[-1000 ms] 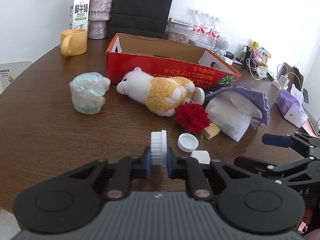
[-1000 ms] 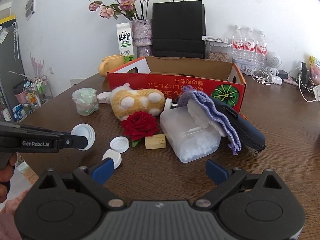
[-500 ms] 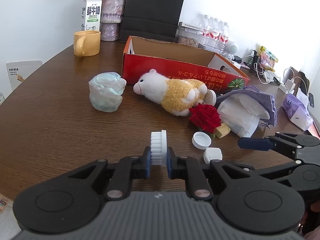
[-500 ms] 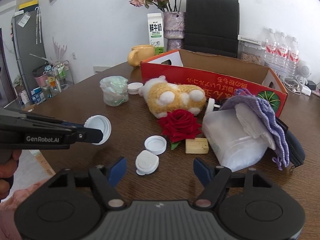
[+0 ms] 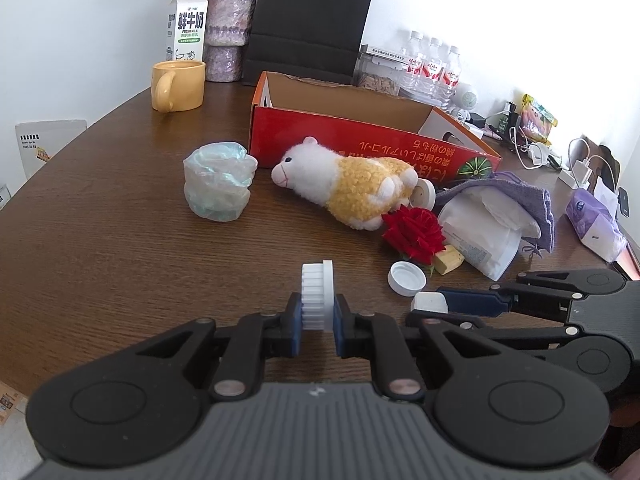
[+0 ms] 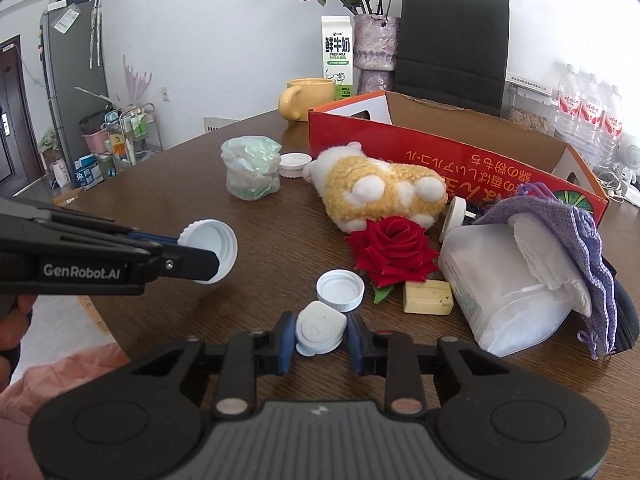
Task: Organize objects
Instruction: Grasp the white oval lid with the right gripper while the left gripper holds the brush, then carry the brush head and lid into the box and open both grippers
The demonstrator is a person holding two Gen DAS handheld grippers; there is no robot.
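Note:
My left gripper point(image 5: 317, 312) is shut on a white ribbed bottle cap point(image 5: 318, 292), held on edge above the brown table point(image 5: 100, 240). In the right wrist view the same cap point(image 6: 208, 250) faces me at the left. My right gripper point(image 6: 320, 332) is low at the table's near edge. Its jaws are closing, with both pads against a small rounded white lid point(image 6: 320, 328). Just beyond it lies a loose white cap point(image 6: 340, 290), open side up. The open red cardboard box point(image 6: 460, 168) stands behind.
A plush sheep point(image 6: 380, 192), a red rose point(image 6: 392, 252), a yellow block point(image 6: 428, 298) and a white pouch under purple cloth point(image 6: 516, 292) crowd the space before the box. A wad of plastic bag point(image 6: 250, 174) sits left. Mug point(image 5: 178, 86), milk carton point(image 5: 186, 24), vase, black bag and water bottles line the back.
The right gripper's wide-open jaws came forward around the small white lid and closed onto it. The left gripper kept its cap and barely moved.

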